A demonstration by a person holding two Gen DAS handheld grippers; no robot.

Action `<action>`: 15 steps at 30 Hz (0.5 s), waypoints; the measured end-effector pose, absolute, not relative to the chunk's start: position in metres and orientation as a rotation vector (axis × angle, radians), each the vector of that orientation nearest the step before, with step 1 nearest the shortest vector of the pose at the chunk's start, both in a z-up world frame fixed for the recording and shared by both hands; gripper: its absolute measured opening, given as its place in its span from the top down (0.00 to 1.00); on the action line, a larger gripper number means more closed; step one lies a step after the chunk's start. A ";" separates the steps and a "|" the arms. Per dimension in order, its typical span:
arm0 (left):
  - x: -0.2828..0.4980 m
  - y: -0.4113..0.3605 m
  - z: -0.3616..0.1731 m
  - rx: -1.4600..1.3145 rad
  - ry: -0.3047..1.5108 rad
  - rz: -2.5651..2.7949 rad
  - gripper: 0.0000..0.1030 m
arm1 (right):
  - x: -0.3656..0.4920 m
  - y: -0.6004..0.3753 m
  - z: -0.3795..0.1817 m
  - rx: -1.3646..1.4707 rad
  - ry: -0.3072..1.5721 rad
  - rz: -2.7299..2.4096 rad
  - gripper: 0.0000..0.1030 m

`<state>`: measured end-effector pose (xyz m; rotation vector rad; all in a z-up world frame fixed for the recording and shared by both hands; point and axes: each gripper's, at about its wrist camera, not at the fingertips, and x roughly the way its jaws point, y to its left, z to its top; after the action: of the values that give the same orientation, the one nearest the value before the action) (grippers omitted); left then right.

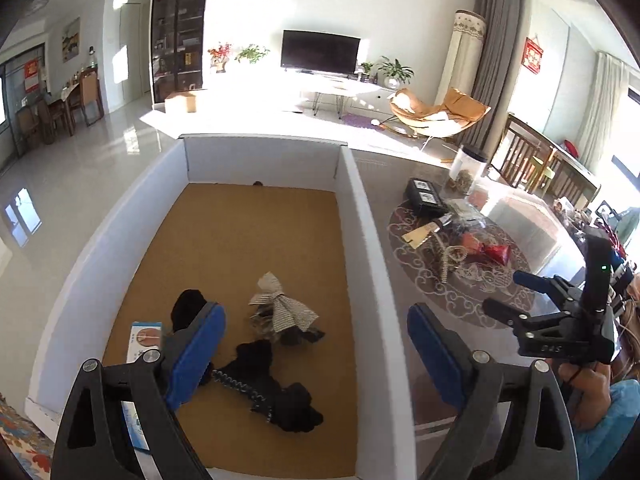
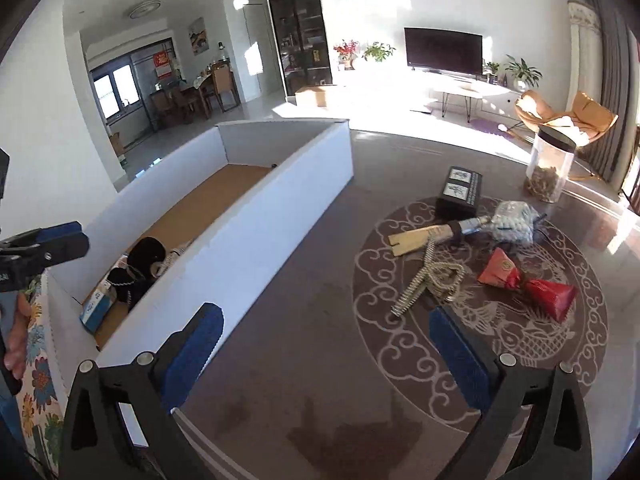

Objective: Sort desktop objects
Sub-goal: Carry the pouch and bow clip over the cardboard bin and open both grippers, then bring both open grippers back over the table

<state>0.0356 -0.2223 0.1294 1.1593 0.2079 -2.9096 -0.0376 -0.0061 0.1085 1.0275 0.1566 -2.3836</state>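
Note:
A white cardboard box (image 1: 364, 216) with a brown floor stands on the left of the table; it also shows in the right wrist view (image 2: 256, 216). Inside lie black fabric pieces (image 1: 276, 388), a patterned cloth bundle (image 1: 284, 308) and a blue-white packet (image 1: 144, 338). My left gripper (image 1: 312, 356) is open and empty above the box's right wall. My right gripper (image 2: 324, 344) is open and empty over the table. On the table lie a red pouch (image 2: 550, 298), a pink pouch (image 2: 498, 270), a beaded chain (image 2: 428, 284), a wooden-handled tool (image 2: 424, 234), a bubble-wrap bundle (image 2: 512, 218) and a black box (image 2: 460, 192).
A clear jar with a black lid (image 2: 550, 168) stands at the table's far right. A round patterned mat (image 2: 480, 344) lies under the loose objects. A floral cloth (image 2: 36, 344) lies left of the box.

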 end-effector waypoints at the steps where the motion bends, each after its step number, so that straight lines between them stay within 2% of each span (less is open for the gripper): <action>1: 0.038 -0.203 0.136 1.158 0.184 -2.962 0.10 | -0.039 0.017 0.095 1.081 0.175 -2.427 0.00; 4: 0.041 -0.146 0.146 1.193 0.128 -3.101 0.08 | -0.043 0.085 0.065 1.240 0.177 -2.527 0.00; 7: 0.039 -0.092 0.134 1.279 0.095 -3.185 0.00 | -0.042 0.142 0.044 1.361 0.111 -2.589 0.00; 10: 0.021 -0.051 0.099 1.401 0.042 -3.155 0.00 | -0.042 0.174 0.034 1.407 0.053 -2.625 0.00; 15: -0.025 -0.021 0.024 1.515 -0.029 -2.967 0.00 | -0.050 0.184 0.033 1.367 0.135 -2.661 0.00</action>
<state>-0.0253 -0.0206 0.0236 1.5154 -0.0285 -2.9668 -0.0503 0.1836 0.0325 1.3668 0.1345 -2.6606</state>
